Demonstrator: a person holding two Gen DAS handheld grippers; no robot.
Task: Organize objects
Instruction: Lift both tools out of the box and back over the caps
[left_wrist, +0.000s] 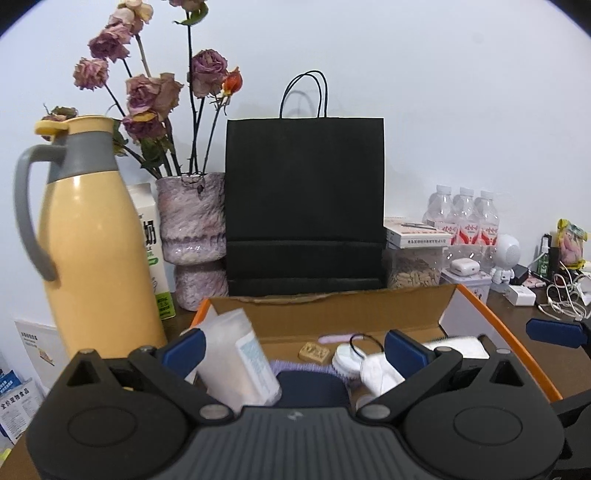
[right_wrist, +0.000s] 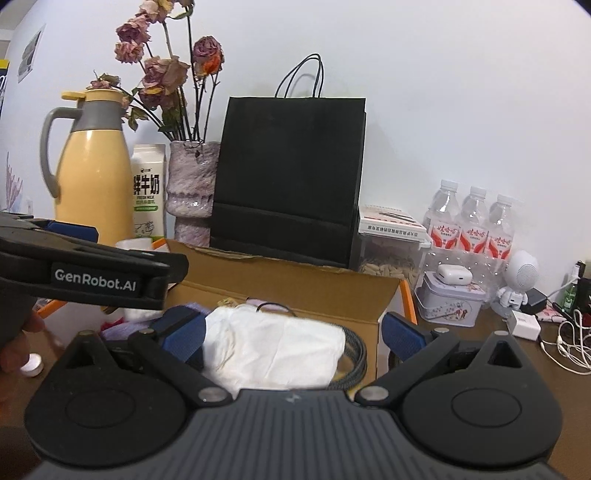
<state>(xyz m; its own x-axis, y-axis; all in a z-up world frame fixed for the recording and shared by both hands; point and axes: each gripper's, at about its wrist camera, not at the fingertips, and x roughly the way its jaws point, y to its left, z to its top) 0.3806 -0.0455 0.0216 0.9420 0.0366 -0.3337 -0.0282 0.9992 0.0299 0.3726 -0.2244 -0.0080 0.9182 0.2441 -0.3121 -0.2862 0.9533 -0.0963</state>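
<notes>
Both tongs stand open at the bottom of the frames: left gripper and right gripper hold nothing. Cardboard box at centre already contains a white cloth and, it seems, small toiletries; desk clutter at right remains unsorted.

Cannot read the small print on the flat box behind the bag. Cannot tell what fills the box beneath the white cloth, hidden by the tongs' body. Cut off at the left edge: leaflets and a hand. Too small to name: items beside the cables.
</notes>
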